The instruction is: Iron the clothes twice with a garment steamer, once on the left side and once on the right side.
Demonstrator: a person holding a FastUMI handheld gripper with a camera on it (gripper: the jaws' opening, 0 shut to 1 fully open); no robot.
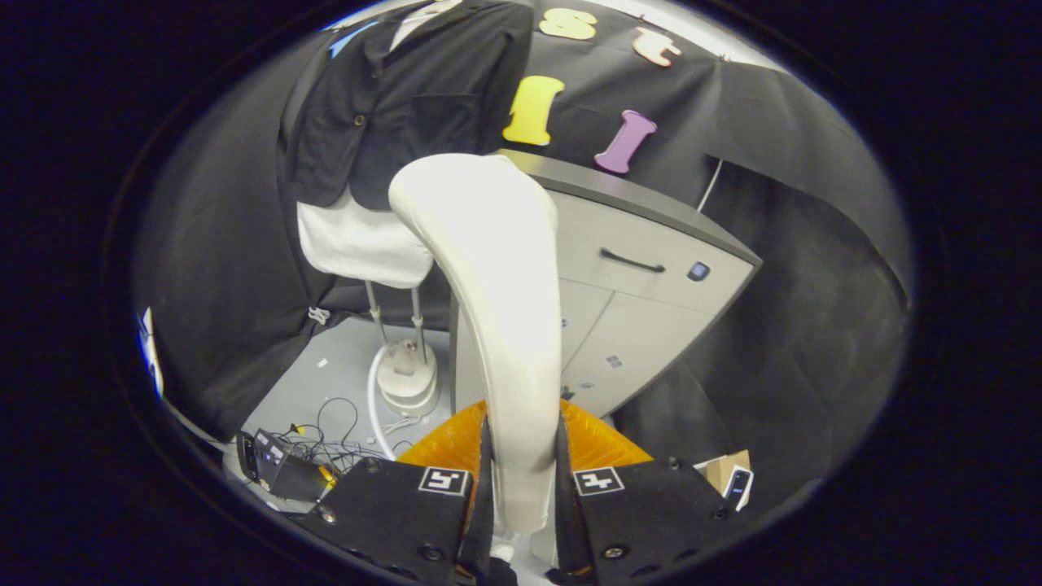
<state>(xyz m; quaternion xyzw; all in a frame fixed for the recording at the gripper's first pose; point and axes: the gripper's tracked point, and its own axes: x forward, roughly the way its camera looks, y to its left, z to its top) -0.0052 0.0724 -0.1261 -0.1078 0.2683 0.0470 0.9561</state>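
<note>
Claw (521, 480) clamped on steamer handle (496, 309) (upright), jacket (407, 98) beyond

Tight quarters ahead of the gripper (521, 480), with open floor low down by the stand.

The gripper's fingers were clamped on the garment steamer (496, 309), whose pale handle rose between them and blocked the way straight ahead. Beyond its head hung the dark jacket (407, 98) over a white mannequin torso (358, 240). A grey cabinet (651, 268) stood close behind the steamer, closing off that side. Bare grey floor (326, 374) lay beneath the torso, broken by the stand base (407, 378), a hose, loose cables (342, 431) and a small black device (281, 468).
</note>
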